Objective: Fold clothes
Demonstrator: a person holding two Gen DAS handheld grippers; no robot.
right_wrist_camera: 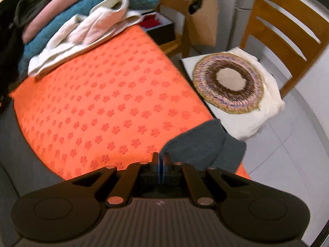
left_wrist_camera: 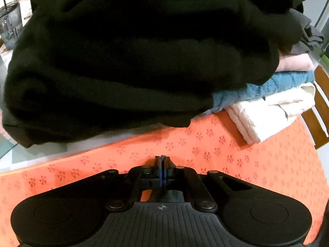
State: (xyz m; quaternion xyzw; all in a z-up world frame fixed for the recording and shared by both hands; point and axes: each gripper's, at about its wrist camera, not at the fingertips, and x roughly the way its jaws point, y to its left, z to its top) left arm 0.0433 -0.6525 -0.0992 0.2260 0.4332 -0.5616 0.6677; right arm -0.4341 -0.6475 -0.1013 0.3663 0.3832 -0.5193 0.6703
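Left gripper [left_wrist_camera: 162,160]: jaws closed, empty, over orange cloth [left_wrist_camera: 236,164], near black garment [left_wrist_camera: 133,61]. Right gripper [right_wrist_camera: 161,158]: jaws closed, touching grey cloth [right_wrist_camera: 203,144]; grip uncertain. Folded stack [right_wrist_camera: 67,24] beyond.

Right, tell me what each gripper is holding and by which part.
The left gripper is shut on nothing visible. The right gripper is shut; the dark grey cloth lies at its tips, but an actual grip cannot be told.

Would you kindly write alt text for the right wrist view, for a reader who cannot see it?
The right gripper, jaws closed, hovers over an orange patterned mat beside a dark grey cloth at the mat's near edge. Folded clothes are piled at the far left; a wooden chair holding a round woven mat stands to the right.
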